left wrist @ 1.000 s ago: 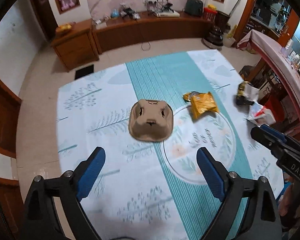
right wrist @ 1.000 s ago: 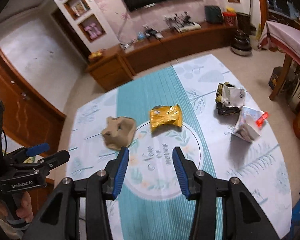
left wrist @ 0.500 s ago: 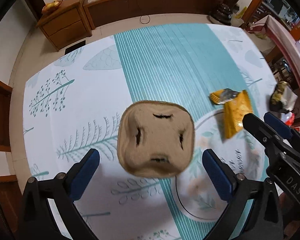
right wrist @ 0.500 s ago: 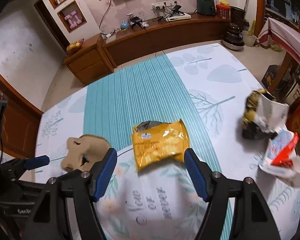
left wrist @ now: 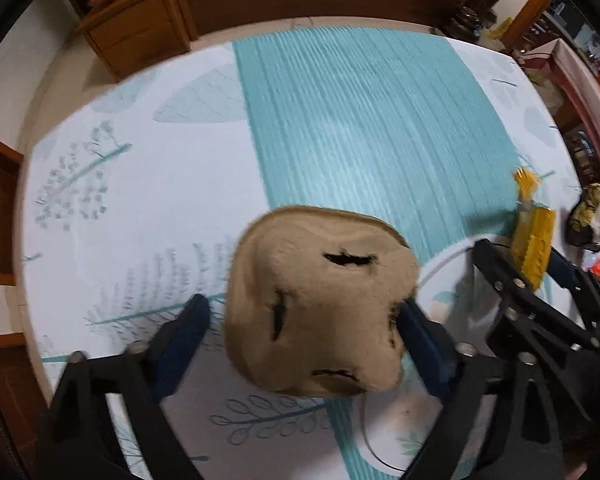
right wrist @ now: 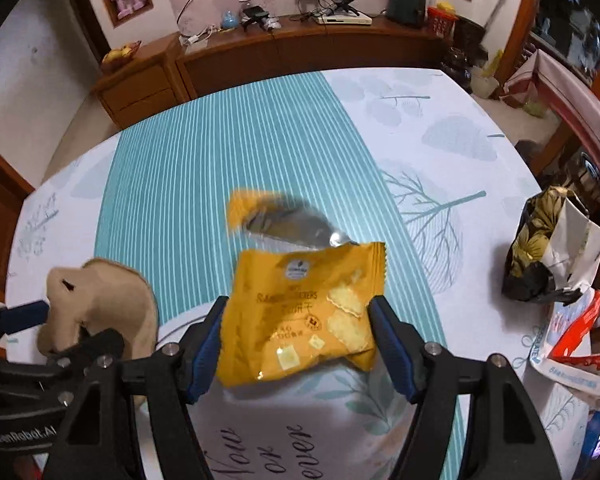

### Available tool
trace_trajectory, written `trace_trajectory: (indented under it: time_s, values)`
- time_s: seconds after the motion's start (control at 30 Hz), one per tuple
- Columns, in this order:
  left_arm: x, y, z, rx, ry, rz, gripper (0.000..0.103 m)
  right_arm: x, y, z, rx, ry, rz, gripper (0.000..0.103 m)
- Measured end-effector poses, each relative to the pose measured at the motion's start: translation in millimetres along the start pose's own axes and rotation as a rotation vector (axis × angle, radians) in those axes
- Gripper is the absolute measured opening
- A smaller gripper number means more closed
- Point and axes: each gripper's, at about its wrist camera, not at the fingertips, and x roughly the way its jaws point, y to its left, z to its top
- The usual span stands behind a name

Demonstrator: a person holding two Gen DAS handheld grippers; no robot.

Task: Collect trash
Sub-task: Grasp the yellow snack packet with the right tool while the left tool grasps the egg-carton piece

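Note:
A brown moulded-pulp cup carrier [left wrist: 320, 312] lies upside down on the tablecloth. My left gripper [left wrist: 302, 336] points down over it, and its jaws are closing with the carrier between them. A gap shows at the left finger [left wrist: 188, 332], while the right finger sits against the carrier's edge. A yellow snack packet [right wrist: 304, 312] with a torn silver top lies between the fingers of my right gripper [right wrist: 296, 316]. These jaws are closing too, with the pads at the packet's side edges and no squeeze showing. The right wrist view shows the carrier [right wrist: 100, 304] at the left.
A crumpled dark-and-white bag [right wrist: 540, 252] and a white and red carton [right wrist: 572, 344] lie near the table's right edge. The teal-striped cloth [right wrist: 220, 152] covers the table. A wooden sideboard [right wrist: 300, 52] stands beyond it. Both grippers work close together, the right gripper [left wrist: 532, 300] just right of the left.
Both grippers have come down onto the table. The carrier now sits between the left fingers and the packet between the right fingers. The left jaws have narrowed.

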Motion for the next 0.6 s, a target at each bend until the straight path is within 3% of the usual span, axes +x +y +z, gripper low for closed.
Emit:
trace_trajectory:
  time_s: [0.1,0.13,0.2,0.23,0.43,0.6]
  values:
    - [-0.7,-2.1,-1.8,0.001,-0.020,0.005,0.082,-3.5,-3.0,-4.1,-0.002,-0.018,-0.016,0.051]
    - [-2.1,-3.6,-3.9,0.003,-0.027,0.003,0.067,-5.3,-6.6,-4.7,0.007,-0.024,-0.007,0.042]
    - [-4.3,-5.5,-7.3,0.009,-0.026,0.000,0.068,-8.7,-16.5,-6.4,0.035,-0.029,0.029,0.026]
    - [-3.7,-5.4,-9.6,0.005,-0.020,-0.010,0.067,-9.3,-21.3,-7.3,0.051,-0.026,0.047,0.023]
    - [-15.1,0.3,-33.8,-0.012,-0.030,-0.029,0.067,-30.0,-44.7,-28.4,0.151,-0.044,0.195,0.019]
    - [-46.4,-9.8,-74.2,0.026,-0.071,-0.027,0.067,-61.8,-55.4,-67.8,0.203,-0.045,0.293,0.019]
